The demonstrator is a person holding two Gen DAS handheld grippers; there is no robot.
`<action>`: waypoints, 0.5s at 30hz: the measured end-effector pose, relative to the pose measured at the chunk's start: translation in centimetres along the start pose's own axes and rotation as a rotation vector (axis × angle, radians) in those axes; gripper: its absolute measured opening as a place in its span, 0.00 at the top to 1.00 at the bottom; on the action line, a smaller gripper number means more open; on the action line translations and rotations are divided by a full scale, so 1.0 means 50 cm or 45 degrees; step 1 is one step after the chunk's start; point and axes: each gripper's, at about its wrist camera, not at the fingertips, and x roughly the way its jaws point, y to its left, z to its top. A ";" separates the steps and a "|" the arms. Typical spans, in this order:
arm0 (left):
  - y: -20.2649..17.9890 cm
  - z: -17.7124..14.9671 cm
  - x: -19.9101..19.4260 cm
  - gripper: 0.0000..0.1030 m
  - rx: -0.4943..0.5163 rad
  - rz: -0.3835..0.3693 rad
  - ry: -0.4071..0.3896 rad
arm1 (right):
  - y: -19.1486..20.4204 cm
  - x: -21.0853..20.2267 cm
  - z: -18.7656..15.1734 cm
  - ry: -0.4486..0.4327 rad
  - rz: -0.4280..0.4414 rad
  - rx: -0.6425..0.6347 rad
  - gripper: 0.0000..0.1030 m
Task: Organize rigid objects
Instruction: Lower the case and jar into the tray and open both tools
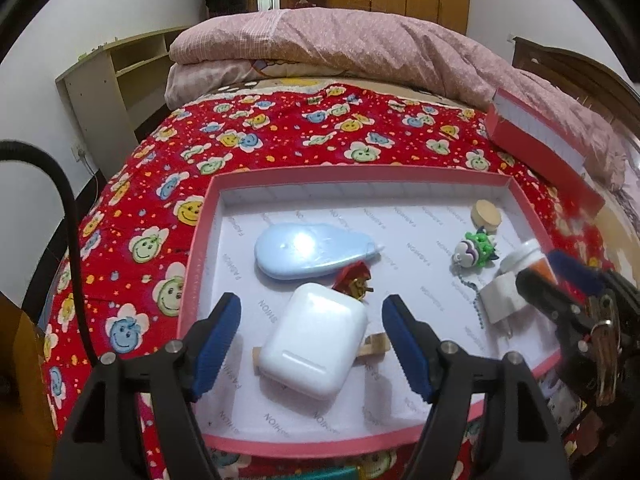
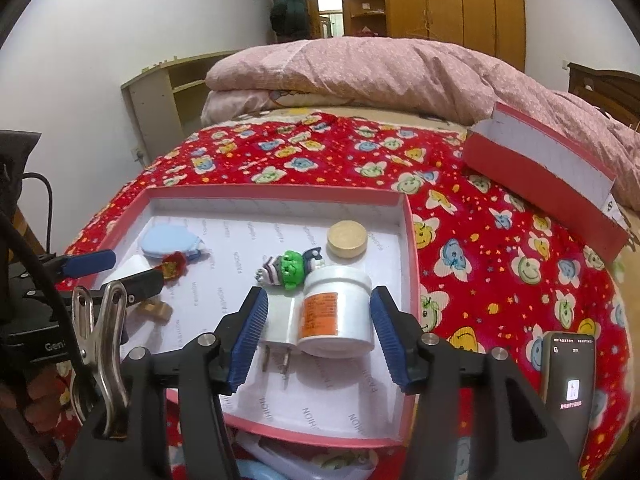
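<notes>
Left gripper [image 1: 312,344]: fingers spread wide, hanging over the near part of the pink box [image 1: 192,264]; pads clear of everything
Earbud case [image 1: 314,340]: lies on the box floor between the left fingers, a gap on each side
Earbud case look: white, glossy, rounded corners, lid seam toward the near end
Earbud case axis: long axis runs near to far, tilted a little to the right at the far end; it rests partly on a wooden clip [image 1: 374,345]
Right gripper [image 2: 318,336]: fingers parted, one on each side of the white jar [image 2: 338,312] and the white charger plug [image 2: 280,320]; neither pad presses on them
White jar: on its side near the box's right wall, orange label up, lid toward the camera
Charger plug: beside the jar on its left, prongs pointing toward the camera
Box: open, on the red patterned bed cover [image 1: 280,136]
</notes>
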 end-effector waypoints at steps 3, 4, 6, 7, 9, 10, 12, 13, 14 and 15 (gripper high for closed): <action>-0.001 -0.002 -0.017 0.25 0.011 0.009 -0.018 | 0.005 -0.015 0.002 -0.013 0.008 -0.005 0.42; -0.001 -0.003 -0.024 0.25 0.010 0.007 -0.022 | 0.006 -0.022 0.002 -0.017 0.013 -0.005 0.42; 0.001 -0.006 -0.038 0.25 0.007 -0.001 -0.031 | 0.008 -0.032 0.001 -0.025 0.019 -0.003 0.42; 0.001 -0.007 -0.045 0.25 0.007 -0.002 -0.034 | 0.008 -0.037 0.001 -0.028 0.020 -0.002 0.42; 0.003 -0.013 -0.060 0.25 0.009 0.002 -0.040 | 0.010 -0.048 -0.001 -0.031 0.022 0.002 0.42; 0.005 -0.017 -0.067 0.25 0.010 0.006 -0.043 | 0.010 -0.055 -0.003 -0.031 0.023 0.004 0.42; 0.010 -0.028 -0.082 0.25 0.007 0.012 -0.047 | 0.011 -0.067 -0.007 -0.037 0.032 0.008 0.42; 0.011 -0.033 -0.087 0.25 0.005 0.013 -0.046 | 0.012 -0.073 -0.010 -0.039 0.036 0.010 0.42; 0.014 -0.039 -0.093 0.25 -0.002 0.013 -0.043 | 0.012 -0.079 -0.015 -0.039 0.039 0.012 0.42; 0.018 -0.045 -0.099 0.25 -0.008 0.011 -0.042 | 0.012 -0.084 -0.019 -0.036 0.041 0.013 0.42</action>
